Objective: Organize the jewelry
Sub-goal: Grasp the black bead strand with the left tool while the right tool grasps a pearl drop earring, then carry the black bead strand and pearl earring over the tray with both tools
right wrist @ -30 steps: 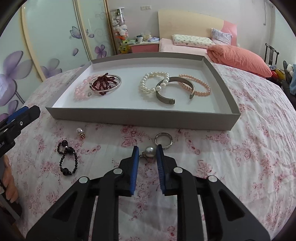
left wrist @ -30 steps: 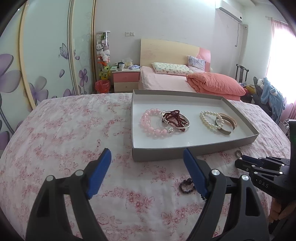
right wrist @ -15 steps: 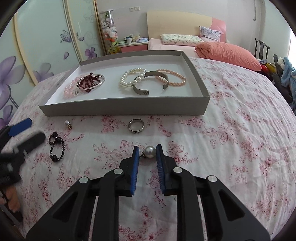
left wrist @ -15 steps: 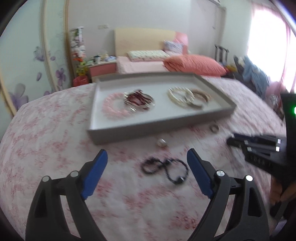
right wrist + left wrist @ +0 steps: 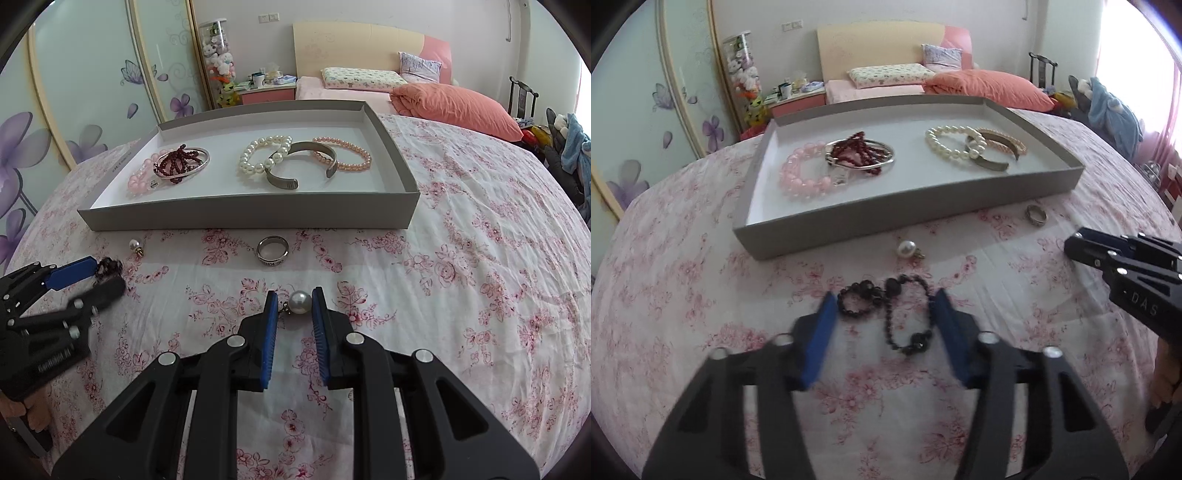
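Across the floral-clothed surface (image 5: 480, 229), I see the grey tray (image 5: 251, 216) sitting at the far side, holding a pink bead bracelet (image 5: 805, 177), a dark red bead strand (image 5: 858, 155) inside a silver bangle, a white pearl bracelet (image 5: 264, 157), a metal cuff (image 5: 306, 166) and a peach pearl bracelet (image 5: 347, 155). My left gripper (image 5: 882, 325) has its jaws set wide on either side of the black bead bracelet (image 5: 890, 314), which lies on the cloth between them. My right gripper (image 5: 294, 314) has its jaws narrow, pinching a pearl earring (image 5: 299, 302) at their tips. Just before the tray's near wall lie a silver ring (image 5: 272, 251) and a second pearl earring (image 5: 908, 249).
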Tool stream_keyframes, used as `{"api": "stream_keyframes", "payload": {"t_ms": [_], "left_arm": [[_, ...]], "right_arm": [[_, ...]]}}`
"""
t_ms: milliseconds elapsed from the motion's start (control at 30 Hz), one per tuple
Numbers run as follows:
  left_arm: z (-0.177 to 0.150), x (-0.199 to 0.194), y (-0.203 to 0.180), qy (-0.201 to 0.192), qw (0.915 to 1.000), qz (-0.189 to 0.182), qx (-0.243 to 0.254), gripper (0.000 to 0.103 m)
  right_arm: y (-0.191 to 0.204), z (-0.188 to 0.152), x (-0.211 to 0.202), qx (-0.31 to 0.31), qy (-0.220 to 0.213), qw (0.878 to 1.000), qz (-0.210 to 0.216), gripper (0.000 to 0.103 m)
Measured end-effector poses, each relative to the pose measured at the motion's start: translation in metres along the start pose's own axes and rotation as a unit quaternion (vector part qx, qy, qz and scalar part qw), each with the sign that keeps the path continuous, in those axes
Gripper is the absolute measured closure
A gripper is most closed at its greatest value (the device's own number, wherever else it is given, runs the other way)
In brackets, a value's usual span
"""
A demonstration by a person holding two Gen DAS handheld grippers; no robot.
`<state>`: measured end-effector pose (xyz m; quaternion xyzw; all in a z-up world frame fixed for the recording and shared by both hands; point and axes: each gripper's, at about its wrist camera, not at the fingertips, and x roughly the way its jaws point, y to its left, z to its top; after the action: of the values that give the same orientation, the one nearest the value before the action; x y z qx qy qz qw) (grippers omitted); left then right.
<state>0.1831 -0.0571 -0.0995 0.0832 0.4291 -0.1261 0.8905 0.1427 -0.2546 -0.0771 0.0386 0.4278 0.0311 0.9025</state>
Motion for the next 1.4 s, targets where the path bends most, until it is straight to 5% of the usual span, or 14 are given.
{"api": "stream_keyframes", "payload": {"t_ms": [100,233,1400], "left_arm": [[-0.001,-0.001,0.010,-0.001,0.9997,0.013,-0.019,0.085],[-0.004,-0.004,0.032,-0.002,0.9977,0.031,-0.061,0.090],[-0.007,-0.008,0.042,-0.004,0.9959,0.027,-0.086,0.088]], "right_arm": [[0.000,0.000,0.000,0.000,0.000,1.000,0.001,0.083],[-0.001,0.000,0.000,0.003,0.000,1.000,0.005,0.083],[-0.012,0.000,-0.002,0.019,-0.001,0.999,0.026,0.083]]}}
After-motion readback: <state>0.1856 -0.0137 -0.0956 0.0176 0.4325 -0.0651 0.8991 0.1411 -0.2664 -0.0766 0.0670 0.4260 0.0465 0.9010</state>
